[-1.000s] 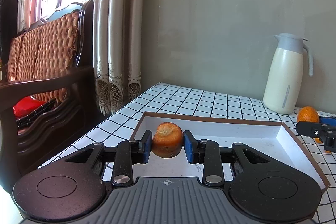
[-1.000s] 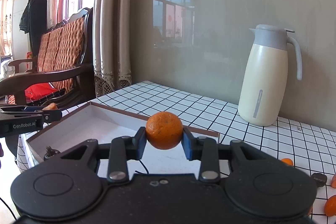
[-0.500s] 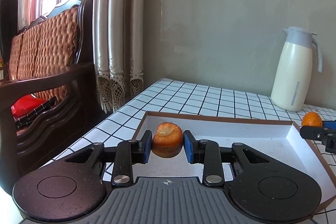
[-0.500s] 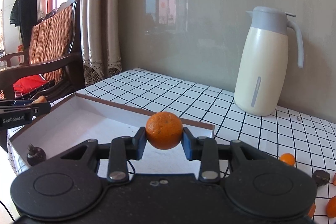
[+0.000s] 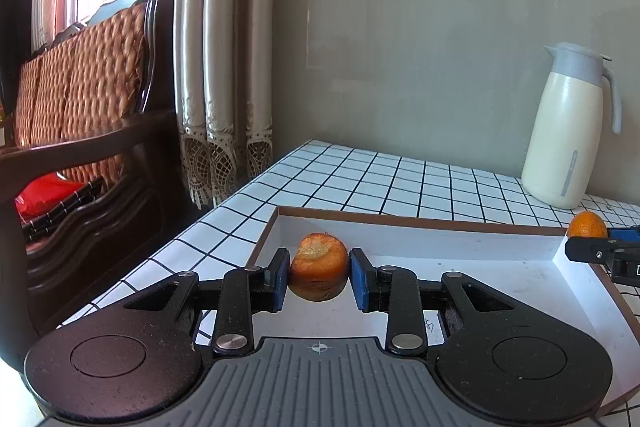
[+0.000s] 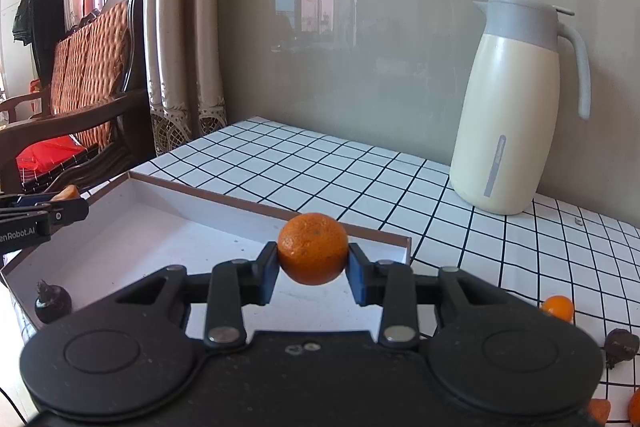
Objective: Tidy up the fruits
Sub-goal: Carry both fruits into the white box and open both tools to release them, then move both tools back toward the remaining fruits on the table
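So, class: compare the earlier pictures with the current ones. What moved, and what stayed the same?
Both claws advanced toward the wall: the thermos looms larger in the right view, and the white tray sits closer beneath. The left claw still clamps its flattened orange fruit; the right claw still clamps the round tangerine. Nothing was released.

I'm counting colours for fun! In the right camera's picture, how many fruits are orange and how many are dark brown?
Orange: 5 - mandarin in right gripper, cut fruit in left gripper, small one, two corner pieces
Dark brown: 2 - boxed one, table one
Total: 7
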The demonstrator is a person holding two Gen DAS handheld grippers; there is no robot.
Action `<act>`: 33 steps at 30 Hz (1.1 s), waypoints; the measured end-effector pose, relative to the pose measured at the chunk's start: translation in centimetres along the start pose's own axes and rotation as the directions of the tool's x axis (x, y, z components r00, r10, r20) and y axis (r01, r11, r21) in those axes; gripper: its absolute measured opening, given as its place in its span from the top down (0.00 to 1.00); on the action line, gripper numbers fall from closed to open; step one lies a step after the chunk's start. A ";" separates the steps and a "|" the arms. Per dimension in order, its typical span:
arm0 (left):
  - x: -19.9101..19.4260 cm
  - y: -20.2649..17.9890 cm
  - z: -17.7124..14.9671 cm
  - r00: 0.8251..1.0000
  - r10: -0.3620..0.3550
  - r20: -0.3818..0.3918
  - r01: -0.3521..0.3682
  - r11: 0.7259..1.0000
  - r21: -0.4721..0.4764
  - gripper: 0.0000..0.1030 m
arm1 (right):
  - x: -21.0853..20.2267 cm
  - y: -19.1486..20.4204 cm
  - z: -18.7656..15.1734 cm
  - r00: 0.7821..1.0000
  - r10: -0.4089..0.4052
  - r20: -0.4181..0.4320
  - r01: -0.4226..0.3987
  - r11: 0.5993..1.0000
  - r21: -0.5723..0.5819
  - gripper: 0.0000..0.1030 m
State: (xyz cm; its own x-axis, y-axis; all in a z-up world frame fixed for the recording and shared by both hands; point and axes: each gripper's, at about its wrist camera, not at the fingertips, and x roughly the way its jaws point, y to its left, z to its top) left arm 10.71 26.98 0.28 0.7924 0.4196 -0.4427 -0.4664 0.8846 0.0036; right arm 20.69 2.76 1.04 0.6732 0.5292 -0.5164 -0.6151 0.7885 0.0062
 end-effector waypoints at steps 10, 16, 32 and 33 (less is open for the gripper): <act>1.0 -0.2 0.1 1.000 0.005 -0.014 -0.005 1.000 0.000 0.68 | 1.2 -0.4 0.5 0.999 0.009 -0.036 -0.009 1.000 0.012 0.74; 1.0 -0.5 -0.1 0.999 0.032 0.014 -0.032 0.999 0.011 0.63 | 2.6 0.0 1.0 0.994 -0.088 -0.072 0.084 0.995 -0.058 0.22; -0.6 0.6 -0.7 0.995 0.053 0.085 -0.051 0.998 -0.029 0.00 | 1.6 -0.9 0.3 0.997 -0.069 0.036 0.068 0.997 0.037 0.07; -0.6 0.6 -0.8 0.995 0.054 0.085 -0.052 0.998 -0.030 0.00 | 1.4 -1.0 0.2 0.997 -0.067 0.035 0.066 0.997 0.039 0.07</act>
State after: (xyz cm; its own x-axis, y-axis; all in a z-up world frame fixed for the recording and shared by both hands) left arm 9.64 27.15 -0.13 0.7965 0.4826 -0.3644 -0.5183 0.8552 -0.0002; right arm 22.33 2.82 0.51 0.7271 0.4855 -0.4854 -0.5529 0.8332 0.0050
